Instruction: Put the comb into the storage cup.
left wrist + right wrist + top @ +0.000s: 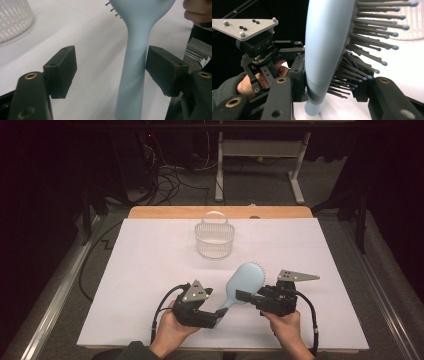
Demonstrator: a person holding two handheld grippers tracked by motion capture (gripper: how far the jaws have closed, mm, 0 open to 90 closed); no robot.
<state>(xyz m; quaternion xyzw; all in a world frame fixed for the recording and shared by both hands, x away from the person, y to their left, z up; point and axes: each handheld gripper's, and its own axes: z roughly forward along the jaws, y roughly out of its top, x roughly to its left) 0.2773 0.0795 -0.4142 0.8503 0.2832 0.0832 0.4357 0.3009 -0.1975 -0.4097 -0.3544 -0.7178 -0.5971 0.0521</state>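
Observation:
A light blue hairbrush (pixel 244 279) is held just above the white table cover, head away from me and handle toward my left hand. My right gripper (pixel 246 295) is shut on its head; in the right gripper view (pixel 329 82) one pad presses the smooth back (pixel 324 37) and the other sits among the dark bristles. My left gripper (pixel 216 316) is open around the handle. In the left gripper view (pixel 112 71) the handle (pixel 133 62) stands close against the right pad (pixel 165 70), with a wide gap to the left pad (pixel 61 71).
A white slatted basket (pixel 215 239) with a hoop handle stands at the far middle of the white cover (pixel 150 265); it also shows at the upper left of the left gripper view (pixel 12 20). Beyond the table lie floor cables and a desk frame (pixel 260 150).

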